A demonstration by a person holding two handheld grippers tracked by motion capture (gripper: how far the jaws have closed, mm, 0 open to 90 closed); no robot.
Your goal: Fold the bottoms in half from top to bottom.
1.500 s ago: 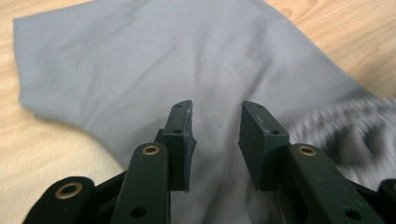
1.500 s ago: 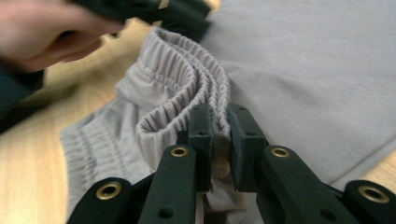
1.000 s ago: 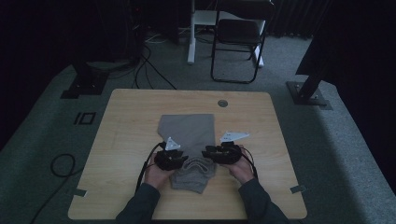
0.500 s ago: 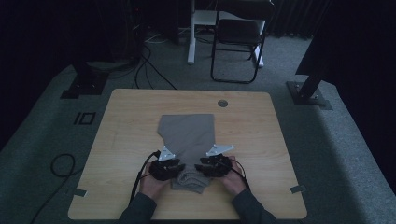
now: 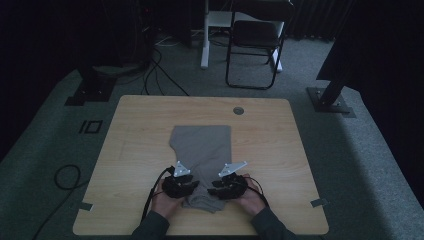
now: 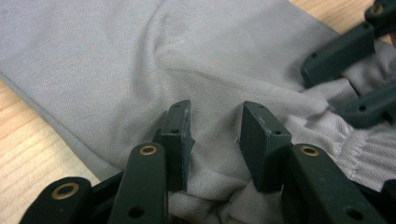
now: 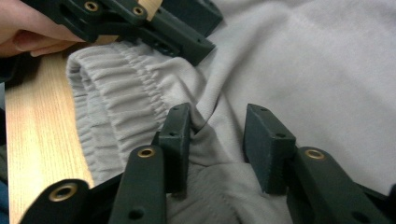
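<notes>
Grey knit garment (image 5: 202,150) lying on the wooden table (image 5: 130,150), both grippers working at its near, elastic-waisted end.

Fabric bunches between the parted jaws of the left gripper (image 6: 214,126) and of the right gripper (image 7: 215,128); neither pair pinches it. The ribbed waistband (image 7: 116,107) sits just left of the right fingers, the far end stretches away beyond them. This looks like the grasping step of a fold: next, each pair should close firmly on the cloth edge before lifting.
</notes>
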